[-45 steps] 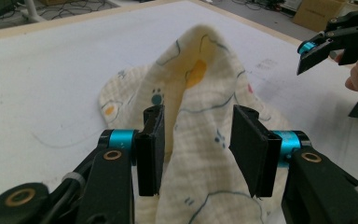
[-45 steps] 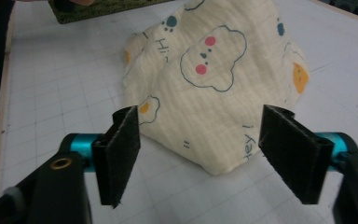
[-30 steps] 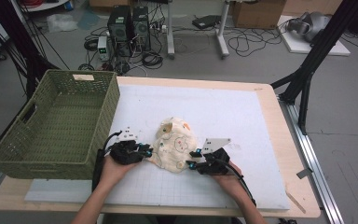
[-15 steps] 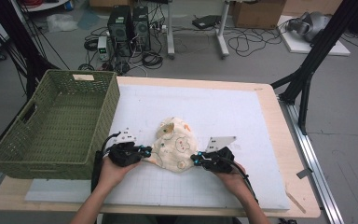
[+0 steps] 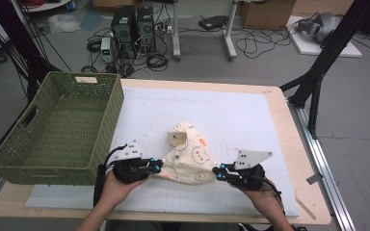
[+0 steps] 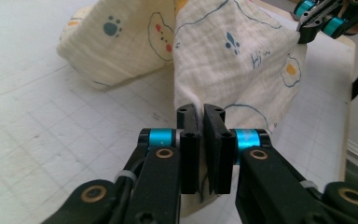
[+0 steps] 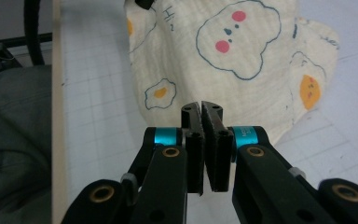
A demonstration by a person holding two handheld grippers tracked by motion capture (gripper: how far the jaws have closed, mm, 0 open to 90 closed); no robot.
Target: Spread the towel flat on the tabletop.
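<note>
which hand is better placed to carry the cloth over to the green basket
Left, probably: the left gripper is shut on the cloth corner beside the green basket; the right gripper pinches the far corner.

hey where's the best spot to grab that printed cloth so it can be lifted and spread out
By its two near corners, one gripper from each side. The cloth is thin and limp, so pinched edges hold best. The left gripper and right gripper are shut on those corners, and the fabric hangs taut between them, its far part bunched on the table.
</note>
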